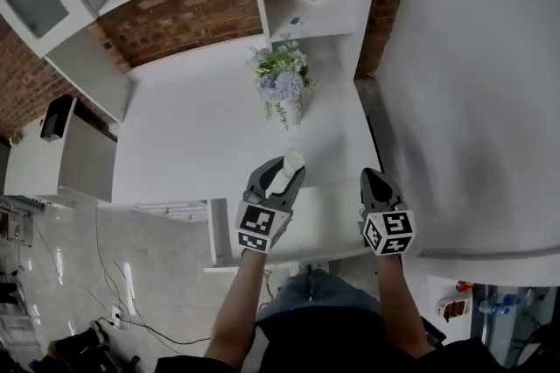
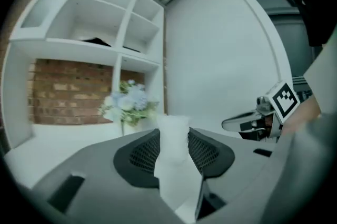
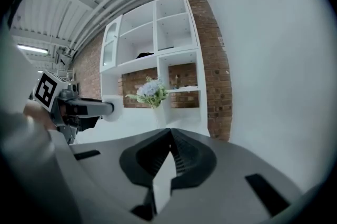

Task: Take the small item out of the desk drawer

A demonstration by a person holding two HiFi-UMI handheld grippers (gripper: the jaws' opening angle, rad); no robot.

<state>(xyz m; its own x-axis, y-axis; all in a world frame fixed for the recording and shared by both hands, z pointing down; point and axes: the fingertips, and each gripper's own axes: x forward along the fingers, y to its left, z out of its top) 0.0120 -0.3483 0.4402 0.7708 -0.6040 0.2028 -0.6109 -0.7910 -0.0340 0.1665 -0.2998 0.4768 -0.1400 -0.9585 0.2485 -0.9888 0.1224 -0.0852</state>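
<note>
The small white item [image 1: 292, 160] pokes out from between the jaws of my left gripper [image 1: 280, 175], which is shut on it and held above the desk's front edge. In the left gripper view the white item [image 2: 171, 162] fills the gap between the dark pads of the left gripper [image 2: 174, 136]. Below both grippers the white desk drawer [image 1: 216, 233] stands pulled out. My right gripper [image 1: 374, 177] hovers to the right of the drawer, its jaws shut with nothing in them; the right gripper [image 3: 169, 132] shows its tips meeting. Each gripper appears in the other's view.
A white vase of pale blue and white flowers [image 1: 284, 88] stands on the white desk [image 1: 192, 144] ahead. White shelves [image 1: 306, 12] against a brick wall rise behind it. A large white panel [image 1: 472, 91] is close on the right. Cables lie on the floor [image 1: 114, 301] at left.
</note>
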